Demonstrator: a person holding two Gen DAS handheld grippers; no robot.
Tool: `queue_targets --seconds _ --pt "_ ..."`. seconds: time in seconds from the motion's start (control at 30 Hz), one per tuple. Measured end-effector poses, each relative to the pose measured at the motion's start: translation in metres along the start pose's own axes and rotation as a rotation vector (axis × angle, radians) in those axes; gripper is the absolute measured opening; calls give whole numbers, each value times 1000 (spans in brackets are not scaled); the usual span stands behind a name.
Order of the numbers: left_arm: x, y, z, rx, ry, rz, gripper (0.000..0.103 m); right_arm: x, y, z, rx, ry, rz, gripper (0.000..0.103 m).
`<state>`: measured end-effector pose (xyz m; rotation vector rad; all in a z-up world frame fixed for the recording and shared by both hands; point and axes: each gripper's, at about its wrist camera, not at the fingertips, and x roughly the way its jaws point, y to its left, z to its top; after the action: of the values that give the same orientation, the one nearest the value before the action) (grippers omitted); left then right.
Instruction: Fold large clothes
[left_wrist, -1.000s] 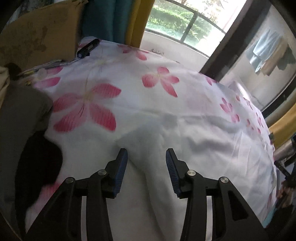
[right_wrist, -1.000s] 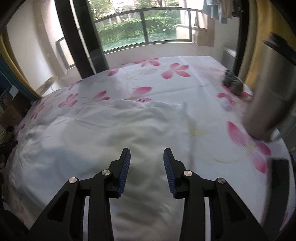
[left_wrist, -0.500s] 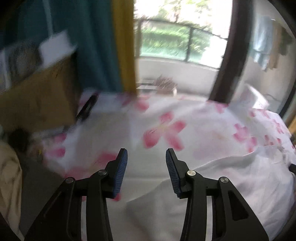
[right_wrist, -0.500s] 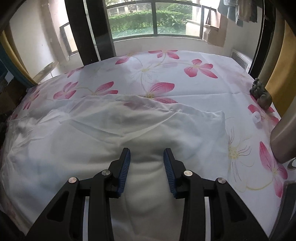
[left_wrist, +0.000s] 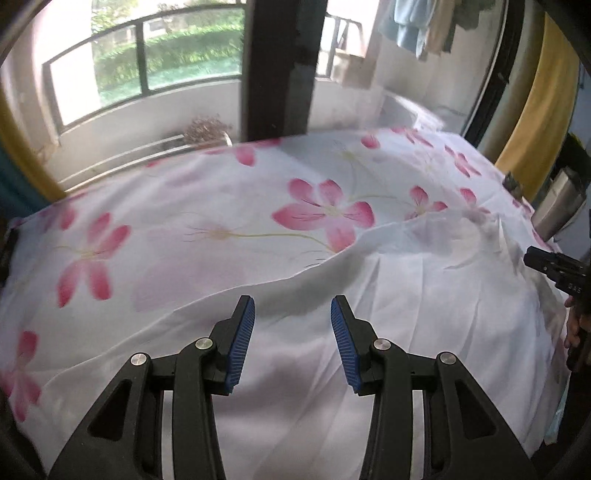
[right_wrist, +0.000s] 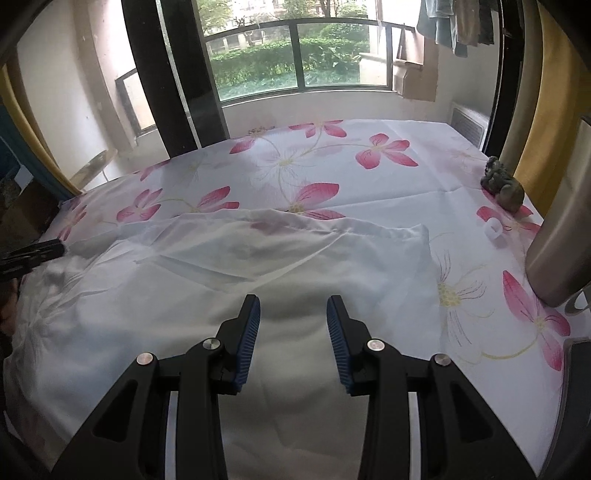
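Observation:
A large white garment (right_wrist: 258, 266) lies spread and wrinkled on the pink-flowered sheet (right_wrist: 388, 184); its folded top edge runs across the middle of the right wrist view. My right gripper (right_wrist: 293, 306) hovers over the garment's near part, open, with nothing between its blue pads. My left gripper (left_wrist: 291, 306) hangs open over the garment's (left_wrist: 424, 295) left edge, where white cloth meets the flowered sheet (left_wrist: 221, 206), and it holds nothing. The tip of each gripper shows in the other's view: the right gripper (left_wrist: 546, 264) at the right edge, the left gripper (right_wrist: 33, 254) at the left edge.
A steel flask (right_wrist: 561, 236) stands at the sheet's right side, with a small dark figurine (right_wrist: 504, 186) and a white ring (right_wrist: 493, 230) nearby. Behind the bed are a window with a railing (right_wrist: 295, 55), a dark pillar (left_wrist: 280, 66) and yellow curtains (left_wrist: 524, 110).
The left gripper has swept sideways and rolled, from the bed's left end by the cardboard box to facing the window over the garment's edge. The right gripper has shifted only slightly. Both stay open.

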<state>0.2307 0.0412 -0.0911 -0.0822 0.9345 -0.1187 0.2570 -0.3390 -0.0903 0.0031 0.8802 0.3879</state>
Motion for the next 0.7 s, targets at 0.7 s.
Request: queue_targets --seconds 0.7 --pt "-5 -25 9 -41 -24 91 46 -14 -16 -10 17 -16 -18 44"
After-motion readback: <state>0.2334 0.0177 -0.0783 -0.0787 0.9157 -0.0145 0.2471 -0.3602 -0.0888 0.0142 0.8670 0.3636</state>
